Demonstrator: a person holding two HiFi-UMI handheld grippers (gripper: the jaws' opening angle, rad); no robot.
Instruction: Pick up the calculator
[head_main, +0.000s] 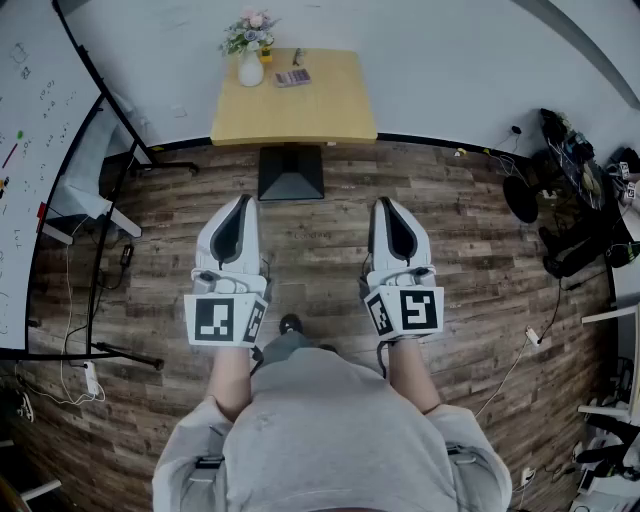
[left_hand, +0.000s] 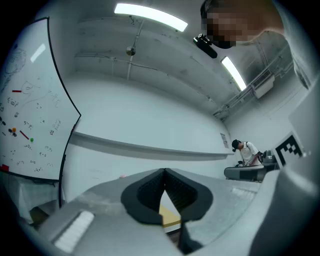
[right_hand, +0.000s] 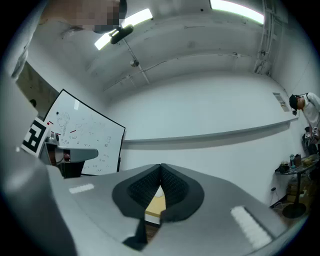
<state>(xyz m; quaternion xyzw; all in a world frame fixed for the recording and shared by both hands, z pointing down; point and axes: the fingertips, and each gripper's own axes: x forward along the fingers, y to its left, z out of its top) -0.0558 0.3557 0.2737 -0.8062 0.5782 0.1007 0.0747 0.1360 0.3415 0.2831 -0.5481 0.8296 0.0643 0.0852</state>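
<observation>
Cool, even light falls from ceiling strip lights (left_hand: 150, 16), which glare white. Below the table (head_main: 300, 110) lies a soft shadow. On the table, the calculator (head_main: 292, 77) looks small and perhaps slightly blurred. Both gripper views bow heavily and darken at their corners.

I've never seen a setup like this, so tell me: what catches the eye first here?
Two white handheld tools, the left tool and right tool, both shut and empty, jut out side by side over the wood floor. Ahead, a small yellow table carries a vase of flowers and the calculator.
</observation>
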